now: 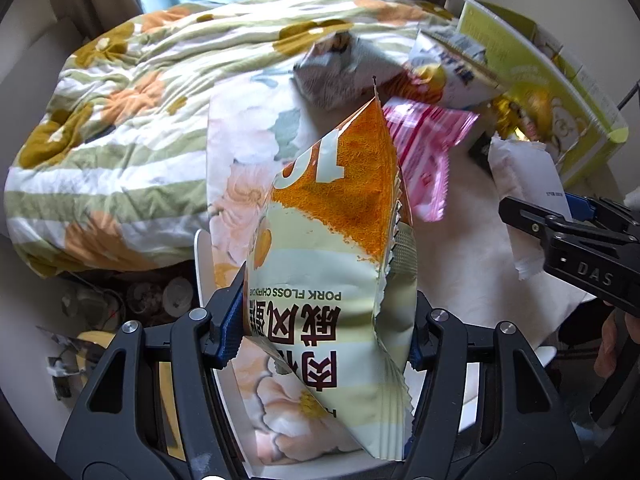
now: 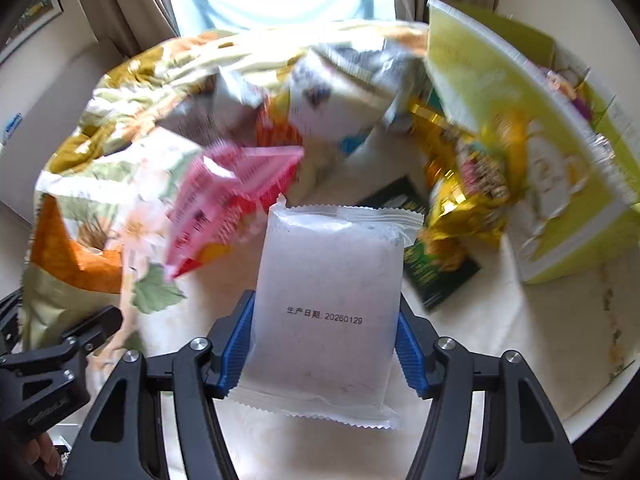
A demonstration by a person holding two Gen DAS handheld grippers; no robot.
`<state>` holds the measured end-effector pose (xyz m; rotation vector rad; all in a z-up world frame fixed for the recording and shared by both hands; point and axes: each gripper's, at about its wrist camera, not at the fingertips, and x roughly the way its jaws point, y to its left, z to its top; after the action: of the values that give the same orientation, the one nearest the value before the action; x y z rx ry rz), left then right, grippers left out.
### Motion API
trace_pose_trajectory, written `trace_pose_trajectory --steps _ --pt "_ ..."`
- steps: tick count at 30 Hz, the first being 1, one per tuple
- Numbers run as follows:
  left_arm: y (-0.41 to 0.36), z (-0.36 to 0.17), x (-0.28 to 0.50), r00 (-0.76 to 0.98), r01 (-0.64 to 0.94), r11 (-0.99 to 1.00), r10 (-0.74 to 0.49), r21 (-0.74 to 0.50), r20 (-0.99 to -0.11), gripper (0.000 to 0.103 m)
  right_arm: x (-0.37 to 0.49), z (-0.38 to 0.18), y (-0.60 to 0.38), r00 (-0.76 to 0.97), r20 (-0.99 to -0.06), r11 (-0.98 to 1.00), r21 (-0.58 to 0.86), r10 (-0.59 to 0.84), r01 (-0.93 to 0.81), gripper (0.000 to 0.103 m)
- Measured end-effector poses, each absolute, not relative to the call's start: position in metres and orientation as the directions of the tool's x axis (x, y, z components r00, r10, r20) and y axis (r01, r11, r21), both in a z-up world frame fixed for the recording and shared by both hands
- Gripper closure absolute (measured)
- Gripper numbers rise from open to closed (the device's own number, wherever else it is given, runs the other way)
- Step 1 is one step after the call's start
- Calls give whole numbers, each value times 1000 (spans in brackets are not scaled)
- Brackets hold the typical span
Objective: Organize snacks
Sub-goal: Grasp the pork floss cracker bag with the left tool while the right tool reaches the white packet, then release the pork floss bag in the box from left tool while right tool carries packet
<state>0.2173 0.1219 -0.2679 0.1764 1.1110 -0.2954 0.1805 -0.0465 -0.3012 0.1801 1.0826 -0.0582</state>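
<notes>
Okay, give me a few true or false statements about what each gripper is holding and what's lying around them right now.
1. The left gripper holds a pork floss cake bag. True.
2. The right gripper is open with nothing in it. False: it is shut on a white packet.
3. The white packet has a printed date. True.
4. A pink wrapper lies beyond the white packet. True.
5. The box at the right is blue. False: it is yellow-green.
</notes>
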Motion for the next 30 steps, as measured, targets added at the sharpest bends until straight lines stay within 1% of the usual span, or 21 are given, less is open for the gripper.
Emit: trace_pose_trajectory --steps 6,9,11,17,19,22,27,30 --pt "87 -211 221 491 308 952 -161 -2 -856 45 165 -241 -76 554 -829 985 148 75 89 44" --pt "61 -185 227 528 315 949 -174 2 -831 45 159 -214 -99 588 -800 980 188 120 57 44" --pt "40 -167 231 554 323 946 -199 -12 -809 45 161 -201 -117 606 -784 978 204 134 48 44" --pt "-45 -124 240 584 371 926 -288 -66 -759 45 162 -165 -191 675 -731 981 187 103 54 44" --pt "-77 -119 245 585 391 918 -303 -66 -752 45 161 -160 -214 688 -719 980 191 94 65 44" --pt "-124 -118 255 562 414 904 -343 -102 -753 45 160 -158 -250 695 -714 978 191 83 80 44" --pt "-198 -131 266 530 436 892 -363 -120 -766 45 163 -162 -306 687 -722 976 198 82 91 44" --pt "-232 -143 278 513 422 897 -359 -135 -780 45 167 -167 -333 676 -732 975 202 88 92 44"
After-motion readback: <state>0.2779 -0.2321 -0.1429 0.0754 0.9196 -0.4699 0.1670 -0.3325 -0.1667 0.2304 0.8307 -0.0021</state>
